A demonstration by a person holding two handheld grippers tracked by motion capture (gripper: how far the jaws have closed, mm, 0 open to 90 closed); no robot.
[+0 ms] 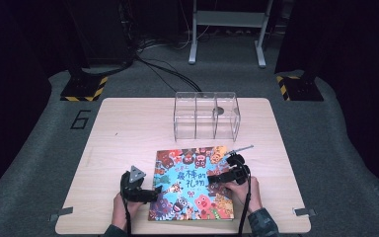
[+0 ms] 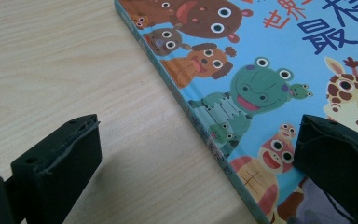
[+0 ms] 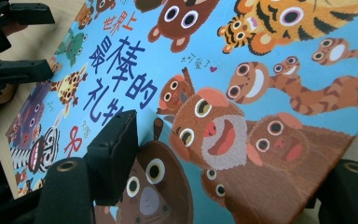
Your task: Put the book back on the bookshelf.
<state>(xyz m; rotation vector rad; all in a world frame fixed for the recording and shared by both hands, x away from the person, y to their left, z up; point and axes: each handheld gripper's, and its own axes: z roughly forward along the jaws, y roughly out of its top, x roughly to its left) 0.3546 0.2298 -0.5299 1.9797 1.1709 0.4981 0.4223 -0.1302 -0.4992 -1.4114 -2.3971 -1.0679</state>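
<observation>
Surface of pale wood carries a clear three-bay box at the far middle and, nearer the person, a picture book lying flat with its cover up. The book's long axis runs from the near edge toward the box, tilted slightly to the right at its far end, so the spine faces the person's left and the open edge faces the right.

The left gripper sits at the spine side, low on the book. In the left gripper view its fingers stand wide apart and straddle the spine: one over bare wood, the other over the cover, neither pressing on anything.

The right gripper reaches in from the open edge near mid-length. In the right gripper view one finger lies over the cover and the other sits off beyond the book's edge; the fingers are partly apart, and I cannot tell whether they pinch the cover.

Judging by this, the cover's free edge lies right between the right fingers, so that hand is better placed to lift it, while the left hand steadies the spine.
</observation>
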